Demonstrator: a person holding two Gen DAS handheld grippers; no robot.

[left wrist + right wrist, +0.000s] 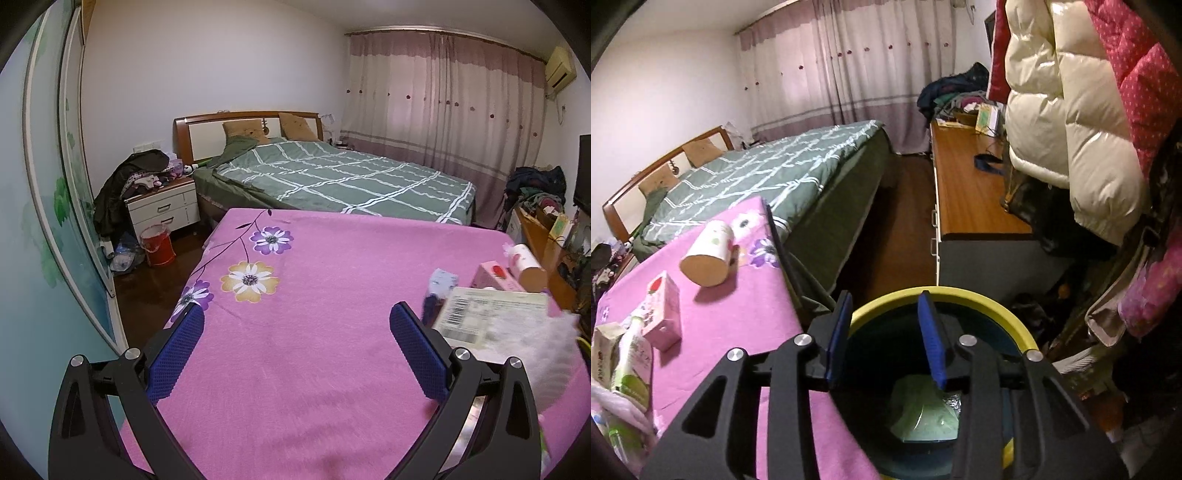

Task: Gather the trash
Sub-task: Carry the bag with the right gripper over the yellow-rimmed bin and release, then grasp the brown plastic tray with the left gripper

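Note:
My left gripper is open and empty above a pink floral blanket. To its right lie a shipping-label package, a pink carton and a paper cup on its side. My right gripper is open and empty, held over a yellow-rimmed trash bin beside the blanket's edge. A pale green wrapper lies inside the bin. In the right wrist view the paper cup, the pink carton and a green-and-white bottle lie on the blanket.
A green checked bed stands behind. A nightstand with clothes and a red bucket are at the left. A wooden desk and hanging jackets stand to the right of the bin.

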